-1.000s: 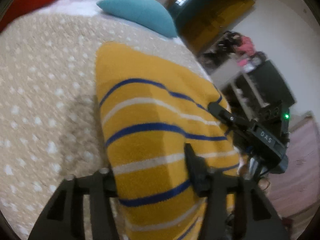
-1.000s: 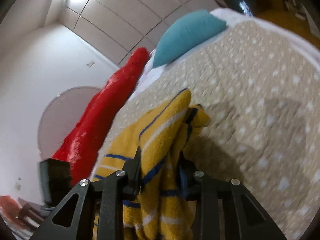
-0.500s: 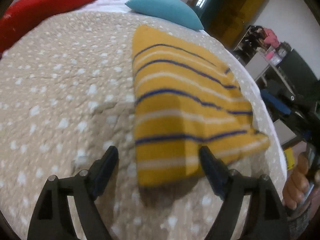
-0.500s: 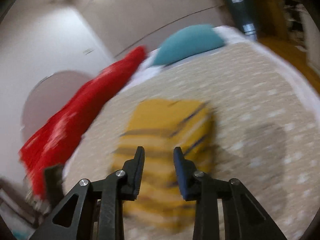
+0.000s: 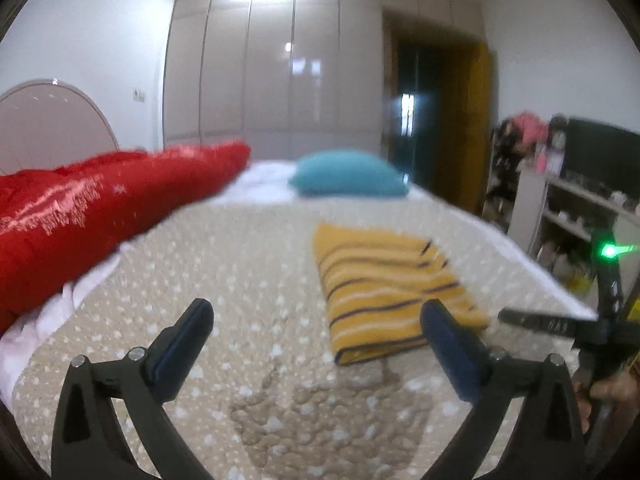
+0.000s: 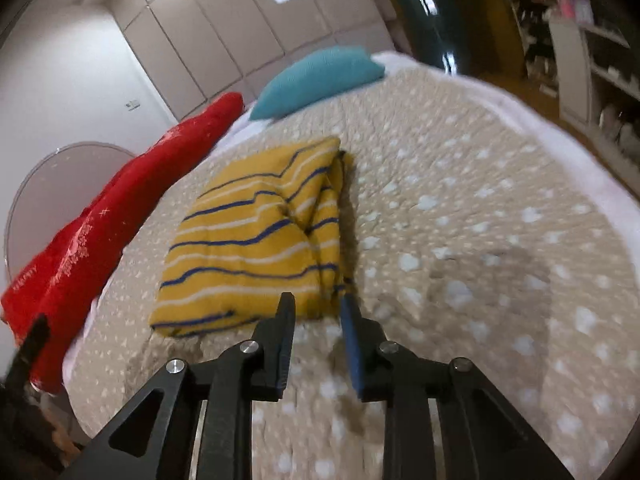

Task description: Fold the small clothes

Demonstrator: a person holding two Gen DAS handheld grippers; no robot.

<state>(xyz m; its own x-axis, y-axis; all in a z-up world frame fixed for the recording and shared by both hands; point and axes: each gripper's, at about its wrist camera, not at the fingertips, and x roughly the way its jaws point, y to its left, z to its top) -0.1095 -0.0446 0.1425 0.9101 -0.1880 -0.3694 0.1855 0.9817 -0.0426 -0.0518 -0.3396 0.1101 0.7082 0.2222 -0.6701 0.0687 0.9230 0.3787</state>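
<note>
Left gripper (image 5: pixel 316 320) angled slightly down over bedspread (image 5: pixel 248 280), jaws opening wide, empty. Right gripper (image 6: pixel 318 308) tilted down, jaws closing, nothing between. Yellow striped garment (image 6: pixel 256 236) lies folded on bedspread, clear of both.

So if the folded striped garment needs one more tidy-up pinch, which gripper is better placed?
Probably the right gripper: its closing, empty jaws sit just off the yellow striped garment's near edge. The left gripper is opening, farther back.

Soft knitted striped garment (image 6: pixel 256 236) on a matt quilted bedspread (image 6: pixel 480 220); glossy wardrobe doors (image 5: pixel 272 80).
</note>
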